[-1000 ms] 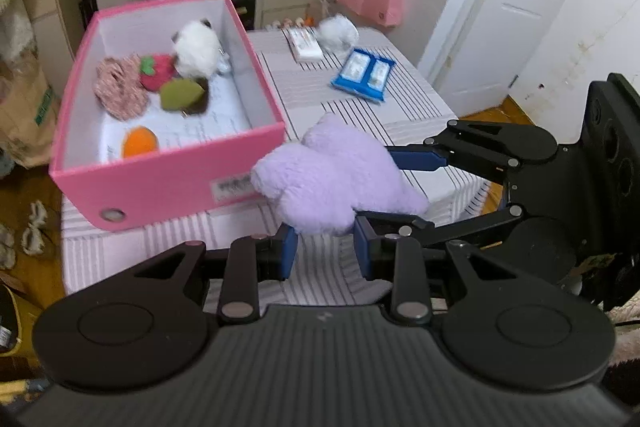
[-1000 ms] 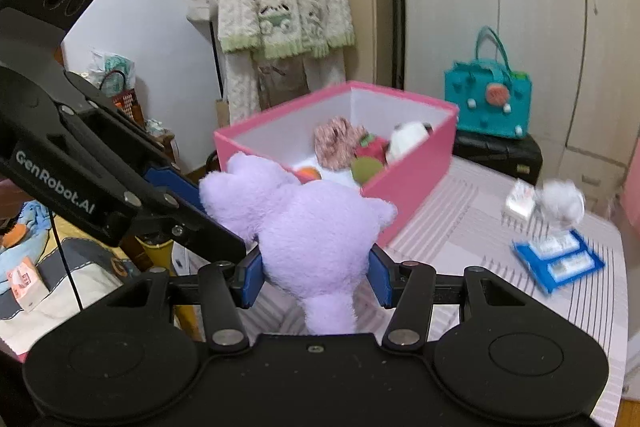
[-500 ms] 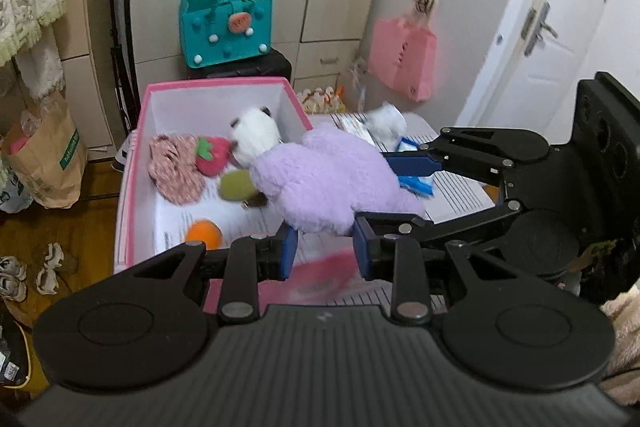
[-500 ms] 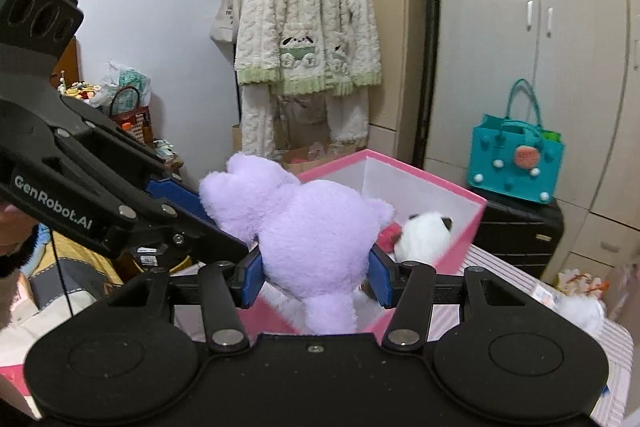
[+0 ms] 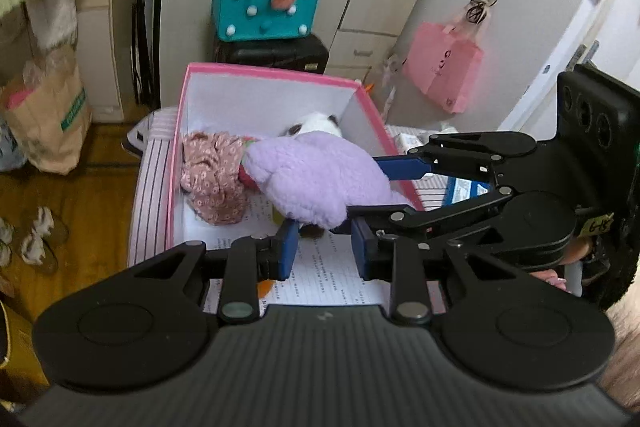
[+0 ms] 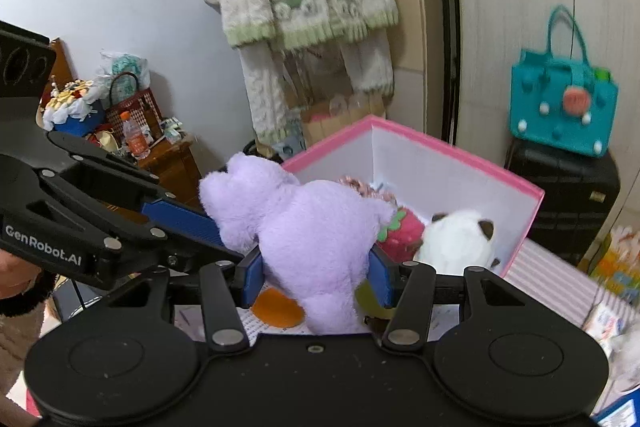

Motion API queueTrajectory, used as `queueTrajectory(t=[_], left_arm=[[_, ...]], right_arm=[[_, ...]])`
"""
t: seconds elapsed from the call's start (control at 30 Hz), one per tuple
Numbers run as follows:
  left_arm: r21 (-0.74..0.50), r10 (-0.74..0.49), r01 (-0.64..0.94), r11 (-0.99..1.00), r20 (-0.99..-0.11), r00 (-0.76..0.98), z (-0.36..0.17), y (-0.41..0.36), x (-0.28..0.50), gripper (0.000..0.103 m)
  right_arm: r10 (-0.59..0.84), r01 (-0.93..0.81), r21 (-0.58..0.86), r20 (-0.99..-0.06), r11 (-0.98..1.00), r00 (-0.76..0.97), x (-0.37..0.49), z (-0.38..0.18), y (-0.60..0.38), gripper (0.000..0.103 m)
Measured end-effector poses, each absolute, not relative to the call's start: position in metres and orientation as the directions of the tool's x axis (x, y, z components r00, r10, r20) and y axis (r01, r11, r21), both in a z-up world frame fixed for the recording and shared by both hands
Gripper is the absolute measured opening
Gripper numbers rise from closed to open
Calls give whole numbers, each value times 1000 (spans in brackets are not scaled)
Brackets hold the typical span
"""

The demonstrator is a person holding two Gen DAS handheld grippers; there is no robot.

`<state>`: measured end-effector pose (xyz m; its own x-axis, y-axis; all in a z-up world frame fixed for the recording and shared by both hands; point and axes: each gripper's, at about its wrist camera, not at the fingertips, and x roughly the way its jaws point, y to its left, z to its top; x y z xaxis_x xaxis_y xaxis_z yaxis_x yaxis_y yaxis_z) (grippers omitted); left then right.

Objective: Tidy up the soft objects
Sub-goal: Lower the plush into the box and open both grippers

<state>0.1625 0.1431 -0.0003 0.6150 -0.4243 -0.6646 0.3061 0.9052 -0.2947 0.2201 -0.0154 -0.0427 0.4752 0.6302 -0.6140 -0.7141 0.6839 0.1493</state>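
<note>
A purple plush toy (image 5: 312,179) hangs over the inside of the pink box (image 5: 264,69), held from two sides. In the right wrist view my right gripper (image 6: 316,279) is shut on the purple plush toy (image 6: 308,227) at its body, blue pads pressed into both flanks. My left gripper (image 5: 325,247) pinches the toy's lower edge, its jaws narrow. From the right wrist view, the left gripper (image 6: 224,239) meets the toy's head end. In the box lie a floral cloth piece (image 5: 214,183), a strawberry plush (image 6: 402,235), a white plush (image 6: 460,243) and an orange piece (image 6: 278,307).
The pink box (image 6: 460,155) stands on a striped table (image 5: 154,163) with blue packets (image 5: 460,187) to its right. Behind are a teal bag (image 5: 266,7) on a black suitcase (image 5: 272,53) and a pink bag (image 5: 444,75). A paper bag (image 5: 48,123) sits on the floor.
Both grippers have carried the purple plush from in front of the box's near wall to over its inside. The box now fills the space below the toy.
</note>
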Motion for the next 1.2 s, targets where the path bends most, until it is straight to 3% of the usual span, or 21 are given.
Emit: queueTrajectory(t=[0.13, 0.4, 0.63, 0.8, 1.2], left_arm=[[-324, -442, 301, 897, -688, 576, -16, 149, 179, 27], [-322, -453, 322, 890, -701, 550, -28, 157, 182, 27], [-322, -458, 329, 888, -690, 561, -27, 160, 186, 27], [-316, -464, 351, 881, -719, 517, -38, 145, 194, 27], [-338, -478, 357, 871, -750, 457, -53, 129, 206, 27]], right_arm=[[612, -713, 150, -650, 685, 451, 229, -54, -12, 58], [497, -762, -18, -748, 647, 440, 226, -54, -2, 58], [415, -863, -136, -833, 486, 365, 216, -55, 14, 58], [374, -908, -124, -882, 400, 285, 216, -61, 20, 59], [369, -883, -169, -862, 439, 348, 200, -54, 6, 69]])
